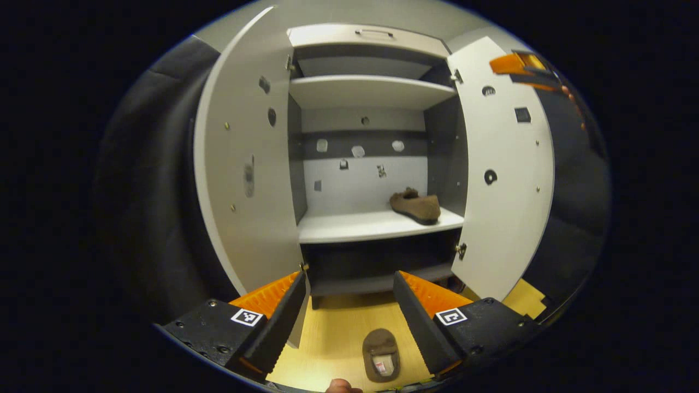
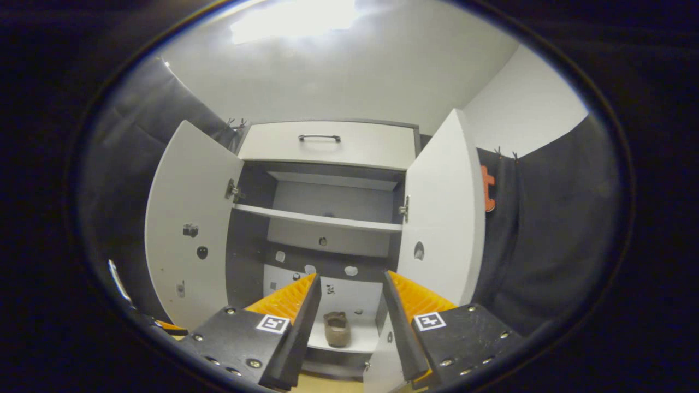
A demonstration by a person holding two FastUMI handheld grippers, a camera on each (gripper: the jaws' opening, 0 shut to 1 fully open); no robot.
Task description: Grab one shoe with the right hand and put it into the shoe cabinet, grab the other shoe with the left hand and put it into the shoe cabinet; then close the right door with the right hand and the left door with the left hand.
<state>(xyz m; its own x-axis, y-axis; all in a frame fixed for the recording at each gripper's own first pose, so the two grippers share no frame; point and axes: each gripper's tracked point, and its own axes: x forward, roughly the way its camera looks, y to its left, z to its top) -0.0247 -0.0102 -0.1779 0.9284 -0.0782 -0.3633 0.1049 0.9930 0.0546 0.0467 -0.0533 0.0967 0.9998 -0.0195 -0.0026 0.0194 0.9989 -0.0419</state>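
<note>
The shoe cabinet (image 1: 377, 90) stands with both doors swung wide. One brown shoe (image 1: 416, 206) rests on the right side of its middle shelf (image 1: 349, 226), and appears as the brown shoe (image 2: 336, 328) in the right gripper view. A second brown shoe (image 1: 381, 355) lies on the floor in front of the cabinet, below and between my left gripper's fingers. My left gripper (image 1: 349, 278) is open and holds nothing. My right gripper (image 2: 350, 275) is open too, raised and facing the cabinet (image 2: 327, 218); it is also seen as the right gripper (image 1: 516, 64) beyond the right door.
The left door (image 1: 246, 164) and right door (image 1: 502, 174) flank the opening. A drawer with a handle (image 1: 374, 34) tops the cabinet. The floor (image 1: 333, 327) is light wood. Dark cloth hangs on both sides. A fingertip (image 1: 341, 386) shows at the bottom edge.
</note>
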